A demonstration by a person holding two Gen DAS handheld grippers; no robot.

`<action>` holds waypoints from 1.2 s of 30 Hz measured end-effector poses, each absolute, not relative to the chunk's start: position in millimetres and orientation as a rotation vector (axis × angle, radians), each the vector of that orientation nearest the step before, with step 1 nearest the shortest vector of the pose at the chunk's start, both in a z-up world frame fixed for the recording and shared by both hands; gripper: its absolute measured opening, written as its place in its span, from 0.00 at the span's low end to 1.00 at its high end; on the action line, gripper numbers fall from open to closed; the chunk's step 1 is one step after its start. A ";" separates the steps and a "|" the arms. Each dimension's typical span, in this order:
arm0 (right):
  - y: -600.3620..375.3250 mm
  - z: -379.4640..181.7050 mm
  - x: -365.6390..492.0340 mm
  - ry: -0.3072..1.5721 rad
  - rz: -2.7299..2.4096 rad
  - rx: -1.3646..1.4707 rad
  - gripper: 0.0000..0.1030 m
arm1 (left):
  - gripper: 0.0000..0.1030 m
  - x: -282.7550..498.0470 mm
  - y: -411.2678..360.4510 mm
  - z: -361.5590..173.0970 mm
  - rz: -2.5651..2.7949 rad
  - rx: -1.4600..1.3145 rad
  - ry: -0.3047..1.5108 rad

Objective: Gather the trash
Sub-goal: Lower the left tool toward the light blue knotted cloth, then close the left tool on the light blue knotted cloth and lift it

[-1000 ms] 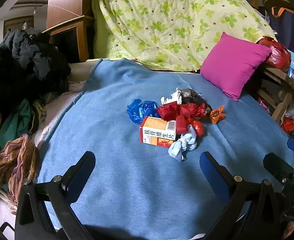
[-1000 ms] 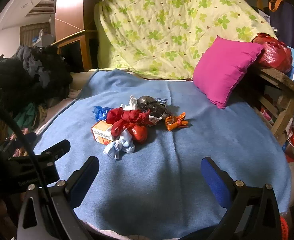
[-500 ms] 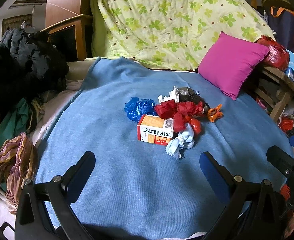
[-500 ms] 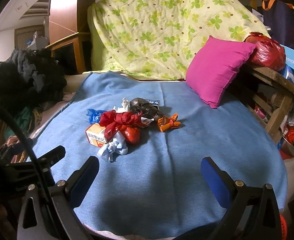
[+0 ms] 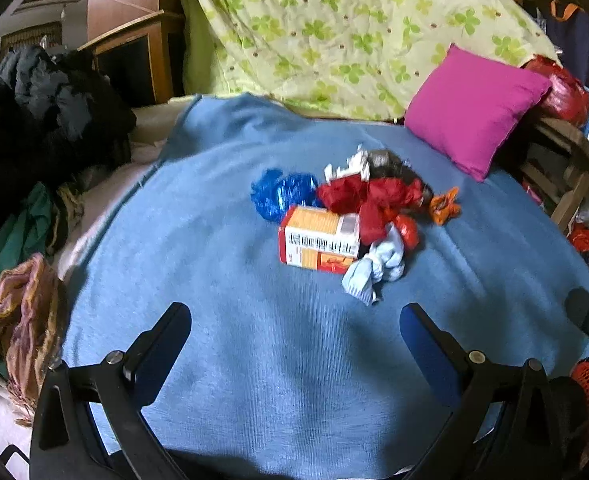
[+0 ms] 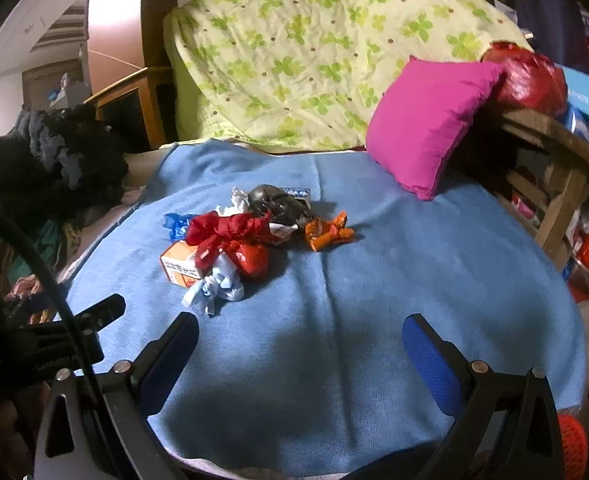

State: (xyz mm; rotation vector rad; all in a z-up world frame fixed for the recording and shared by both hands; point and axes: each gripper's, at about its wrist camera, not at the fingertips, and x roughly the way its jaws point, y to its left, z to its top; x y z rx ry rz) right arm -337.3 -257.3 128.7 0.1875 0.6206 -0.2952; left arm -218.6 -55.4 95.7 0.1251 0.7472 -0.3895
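Blue blanket (image 5: 222, 360) carries the trash pile (image 5: 354, 216) at its centre; left gripper (image 5: 294, 332) and right gripper (image 6: 300, 340) hang wide open, empty, near its front edge. Crumpled bags overlap the orange medicine box (image 5: 318, 240), so one grab may drag neighbours off

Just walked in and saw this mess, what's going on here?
A person holds two grippers over a blue blanket. The left gripper and right gripper are both open and hold nothing. Ahead lies a trash pile: an orange box, red wrapper, blue bag and pale blue cloth, none yet picked up.
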 end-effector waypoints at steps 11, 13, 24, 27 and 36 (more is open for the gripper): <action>-278.3 105.7 -344.8 0.595 -0.305 0.251 1.00 | 1.00 -189.6 -96.2 67.6 -0.458 0.160 0.825; -281.9 104.6 -346.1 0.586 -0.309 0.256 1.00 | 1.00 -181.4 -109.1 62.7 -0.460 0.167 0.838; -289.2 96.1 -349.1 0.580 -0.278 0.277 1.00 | 1.00 -152.5 -150.0 39.2 -0.442 0.222 0.901; -289.6 91.2 -345.6 0.605 -0.280 0.262 1.00 | 0.79 -149.7 -155.1 35.1 -0.457 0.230 0.913; -281.1 88.0 -340.7 0.637 -0.277 0.222 1.00 | 0.21 -141.0 -157.7 32.8 -0.560 0.185 0.976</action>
